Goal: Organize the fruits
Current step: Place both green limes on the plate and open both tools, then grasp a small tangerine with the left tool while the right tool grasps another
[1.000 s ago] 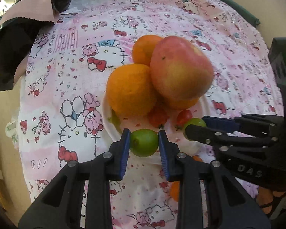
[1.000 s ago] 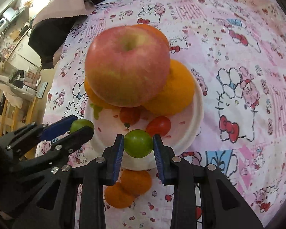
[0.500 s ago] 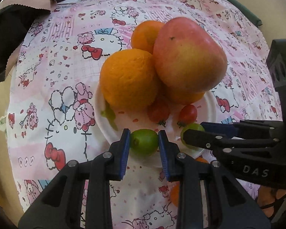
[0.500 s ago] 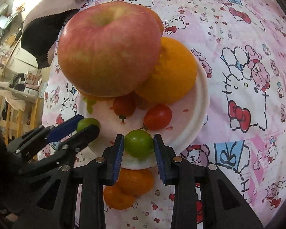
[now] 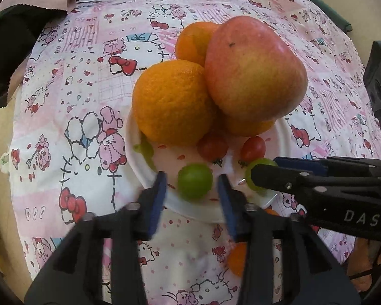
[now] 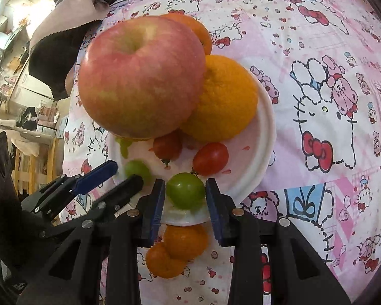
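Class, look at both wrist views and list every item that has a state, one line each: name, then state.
left hand-held gripper: jaws opening, pads clear of the green tomato between them
left green tomato: resting on plate, released
right hand-held gripper: shut on a green tomato
right green tomato: gripped at plate edge
apple: stacked on the oranges
plate: loaded with fruit

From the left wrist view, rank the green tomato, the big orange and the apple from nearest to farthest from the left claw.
1. Green tomato: on the plate between the opening fingers of the left claw, untouched by either.
2. Big orange: further up the plate, left side.
3. Apple: right of the orange, stacked on other fruit.
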Tool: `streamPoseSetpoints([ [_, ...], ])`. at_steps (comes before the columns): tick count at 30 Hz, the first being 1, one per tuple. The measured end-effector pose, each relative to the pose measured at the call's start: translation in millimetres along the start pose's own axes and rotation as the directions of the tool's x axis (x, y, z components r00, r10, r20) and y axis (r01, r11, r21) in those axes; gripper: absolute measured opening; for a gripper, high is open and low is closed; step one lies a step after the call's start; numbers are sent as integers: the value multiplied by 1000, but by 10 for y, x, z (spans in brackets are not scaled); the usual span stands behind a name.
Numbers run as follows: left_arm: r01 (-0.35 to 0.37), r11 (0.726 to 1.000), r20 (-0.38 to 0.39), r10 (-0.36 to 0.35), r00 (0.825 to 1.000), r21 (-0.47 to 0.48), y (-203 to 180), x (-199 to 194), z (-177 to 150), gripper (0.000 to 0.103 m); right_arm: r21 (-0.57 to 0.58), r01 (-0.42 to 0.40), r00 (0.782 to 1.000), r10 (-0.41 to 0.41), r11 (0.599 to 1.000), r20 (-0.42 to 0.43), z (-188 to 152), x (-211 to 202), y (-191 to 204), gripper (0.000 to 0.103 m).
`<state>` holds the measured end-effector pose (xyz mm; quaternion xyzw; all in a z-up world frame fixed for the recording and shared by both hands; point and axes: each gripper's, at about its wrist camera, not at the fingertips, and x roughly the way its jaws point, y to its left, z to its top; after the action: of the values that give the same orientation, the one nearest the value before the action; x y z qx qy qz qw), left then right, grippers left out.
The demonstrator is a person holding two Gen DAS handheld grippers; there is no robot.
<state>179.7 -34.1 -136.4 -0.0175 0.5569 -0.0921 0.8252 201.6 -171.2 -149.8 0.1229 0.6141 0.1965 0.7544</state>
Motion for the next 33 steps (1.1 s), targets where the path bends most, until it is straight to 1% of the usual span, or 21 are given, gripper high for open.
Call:
streamPoseSetpoints([
  [2,-8,1000,9,8,1000,-5,-3,-32,7,54,-1,-3,1000,3,1000,7,7,-39,-6,38],
  [3,-12,1000,12,12,1000,-4,-8,-49,12,56,1,-6,1000,6,1000,10,14,-61,-9,41],
  [4,-11,1000,16,11,1000,-3,-14,-64,16,59,4,-12,1000,12,1000,13,13,-84,-17,53],
  [5,-9,1000,20,9,1000,-2,-19,-79,18,62,9,-19,1000,19,1000,24,15,-119,-22,60],
  [6,-10,1000,23,10,1000,0,-24,-95,19,64,10,-19,999,19,1000,32,30,-152,-26,61],
  [8,-13,1000,29,13,1000,-1,-24,-120,21,72,6,-21,999,21,1000,46,44,-211,-28,61],
  [21,-10,1000,67,11,998,-17,-22,-313,-21,73,51,-30,995,25,998,94,-41,-439,-89,62],
  [25,-6,1000,67,8,998,-17,-38,-384,-65,73,69,-23,994,15,997,110,-120,-543,-126,64],
  [27,3,1000,51,-2,999,-19,-36,-394,-107,73,82,-20,993,10,996,119,-161,-601,-158,65],
  [30,3,1000,-10,-3,1000,-11,-69,-341,-214,73,98,-15,992,3,995,129,-207,-663,-194,65],
  [33,52,999,-80,-51,996,11,-179,-265,-377,73,117,-16,991,1,993,131,-246,-695,-239,67],
])
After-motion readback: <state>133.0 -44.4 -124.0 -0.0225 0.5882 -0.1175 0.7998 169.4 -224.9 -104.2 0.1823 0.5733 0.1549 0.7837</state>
